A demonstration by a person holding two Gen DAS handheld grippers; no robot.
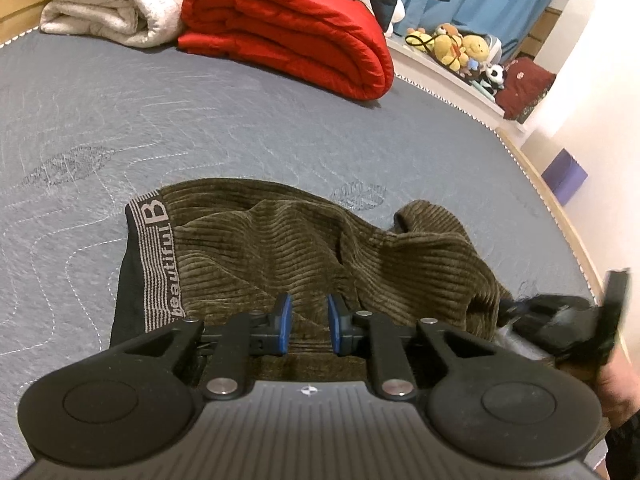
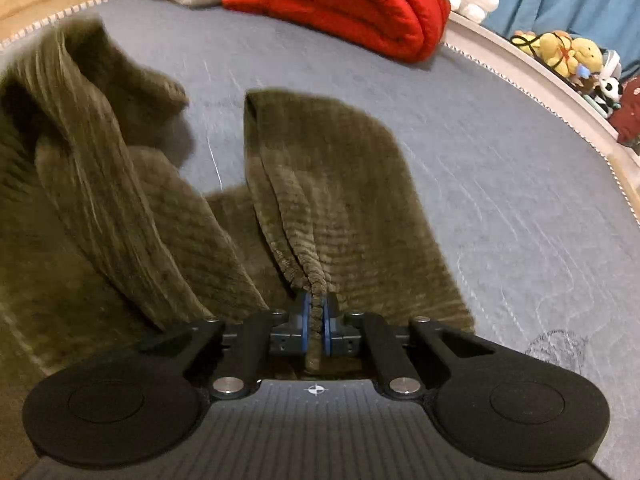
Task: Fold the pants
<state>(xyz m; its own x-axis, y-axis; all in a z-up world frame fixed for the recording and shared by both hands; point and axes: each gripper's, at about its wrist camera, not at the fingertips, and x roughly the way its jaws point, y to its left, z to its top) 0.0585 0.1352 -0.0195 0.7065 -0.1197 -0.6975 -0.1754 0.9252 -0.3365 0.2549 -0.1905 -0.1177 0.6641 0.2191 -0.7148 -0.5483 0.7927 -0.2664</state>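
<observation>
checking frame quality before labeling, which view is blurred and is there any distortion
Right wrist view: motion blur smears the pants and mattress, though the right gripper stays sharp. Left wrist view: mostly crisp, the waistband lettering readable, only the right gripper at the edge blurred. Both views: fisheye bending of the mattress edge.

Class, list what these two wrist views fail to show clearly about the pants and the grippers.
- Left wrist view: the pants near edge, hidden behind the open left gripper.
- Left wrist view: the right gripper, blurred and cut by the frame edge.
- Right wrist view: corduroy at left, motion-blurred; the right gripper pinches a fold.
</observation>
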